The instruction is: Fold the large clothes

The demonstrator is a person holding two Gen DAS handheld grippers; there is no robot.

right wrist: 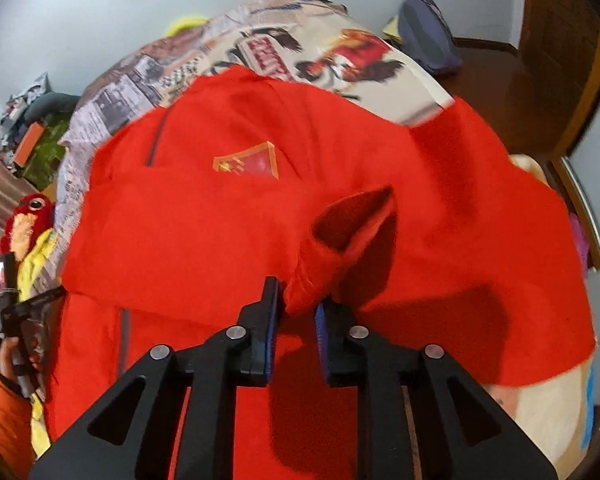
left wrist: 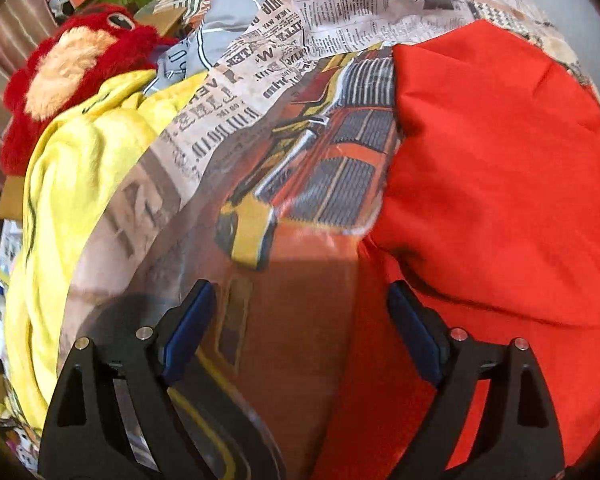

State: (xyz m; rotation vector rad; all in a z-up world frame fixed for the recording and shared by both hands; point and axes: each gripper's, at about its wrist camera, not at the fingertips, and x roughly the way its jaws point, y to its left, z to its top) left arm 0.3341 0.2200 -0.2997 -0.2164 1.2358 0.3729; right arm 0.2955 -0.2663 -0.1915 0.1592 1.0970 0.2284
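A large red jacket (right wrist: 236, 216) with a small flag badge (right wrist: 252, 162) lies spread on a bed with a printed newspaper-and-car sheet (left wrist: 300, 168). My right gripper (right wrist: 296, 300) is shut on a sleeve cuff (right wrist: 348, 232) of the jacket, which stands up above the fingers. In the left wrist view the jacket (left wrist: 500, 168) fills the right side. My left gripper (left wrist: 300, 304) is open and empty, low over the sheet at the jacket's left edge. It also shows in the right wrist view (right wrist: 16, 304), held in a hand at the far left.
A yellow garment (left wrist: 72, 184) and a red plush toy (left wrist: 64, 76) lie left of the jacket. A grey garment (left wrist: 228, 28) sits behind them. A blue-grey bag (right wrist: 428, 32) rests on a dark wooden surface at the far right. Clutter lies on the floor at the left.
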